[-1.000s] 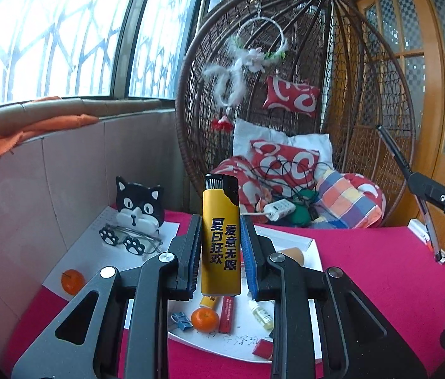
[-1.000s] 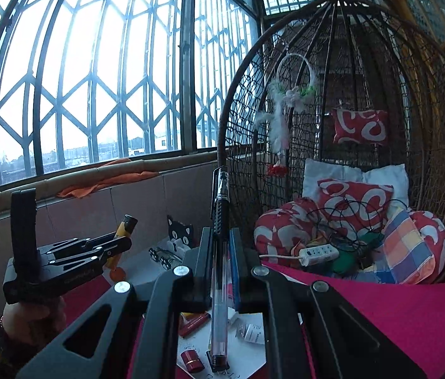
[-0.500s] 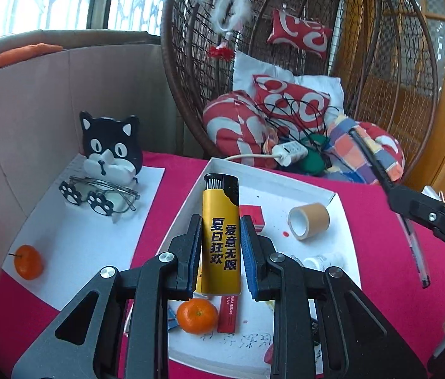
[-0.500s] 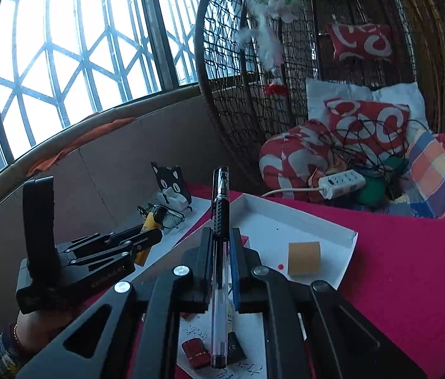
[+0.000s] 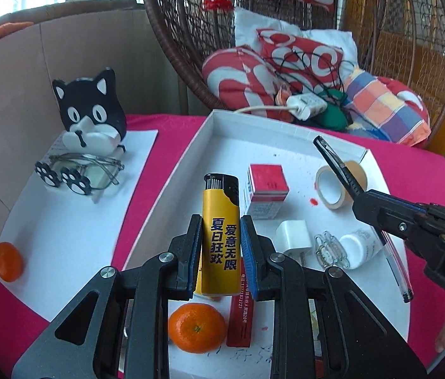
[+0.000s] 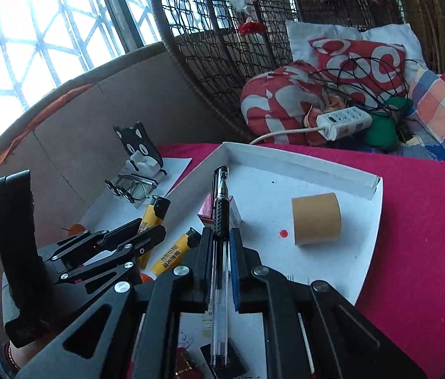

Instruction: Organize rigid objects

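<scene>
My left gripper [image 5: 220, 235] is shut on a yellow lighter [image 5: 221, 233] and holds it upright above the white tray [image 5: 269, 129]. My right gripper [image 6: 221, 246] is shut on a clear black-capped pen [image 6: 220, 227], held over the same tray [image 6: 301, 164]. The right gripper with its pen [image 5: 342, 170] shows at the right of the left wrist view. The left gripper with the lighter [image 6: 154, 213] shows at the left of the right wrist view. In the tray lie a tape roll [image 5: 339, 186], a red box [image 5: 266, 189], a white charger [image 5: 293, 237], a small white bottle [image 5: 356, 248], an orange [image 5: 196, 327] and a second yellow lighter [image 6: 175, 254].
A cat-shaped stand [image 5: 91, 113] with glasses [image 5: 79, 170] sits on white paper [image 5: 64, 221] at the left, with another orange [image 5: 8, 261]. A red cloth [image 5: 412, 170] covers the table. A wicker hanging chair [image 5: 380, 47] with cushions and a power strip [image 5: 307, 107] stands behind.
Both grippers have tipped down and come closer to the tray, each still holding its object. The right gripper's pen now hangs over the tray near the tape roll.
</scene>
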